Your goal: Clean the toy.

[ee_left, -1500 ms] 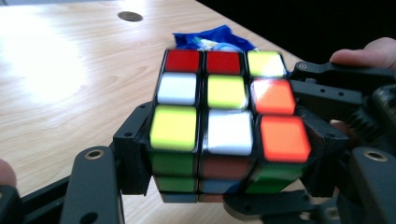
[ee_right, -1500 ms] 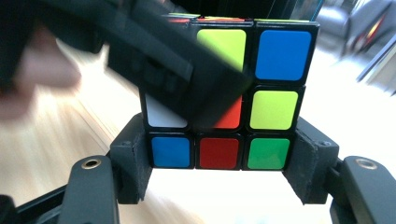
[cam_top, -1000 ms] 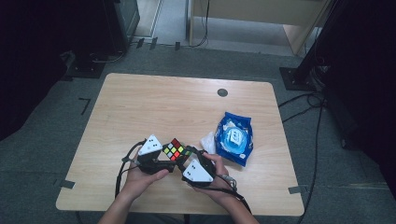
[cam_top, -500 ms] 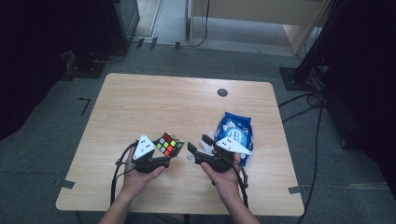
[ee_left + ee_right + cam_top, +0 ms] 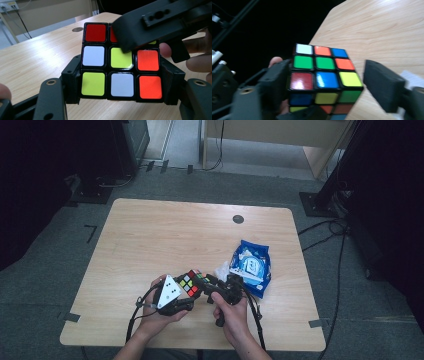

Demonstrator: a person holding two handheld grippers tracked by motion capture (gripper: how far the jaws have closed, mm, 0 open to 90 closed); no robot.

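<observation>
A scrambled colour cube (image 5: 191,282) (image 5: 120,60) (image 5: 324,72) is held just above the wooden table (image 5: 165,235) near its front edge. My left gripper (image 5: 185,293) (image 5: 122,81) is shut on it, pads pressing both sides of its lower layers. My right gripper (image 5: 209,284) (image 5: 329,82) comes in from the right and straddles the cube's upper part. Its jaws have just been closing a little with the cube between them. One jaw lies against the cube; the other stands apart with a gap. In the left gripper view, a right jaw covers the cube's top right corner.
A blue wipes packet (image 5: 252,265) lies right of the hands, with a bit of white tissue (image 5: 221,270) at its left edge. A dark round grommet (image 5: 238,219) sits near the table's far edge. Dark stands and cables surround the table.
The right gripper drew away to the right half a second ago and has now come back over the cube. The left gripper has kept the cube and shifted it slightly right.
</observation>
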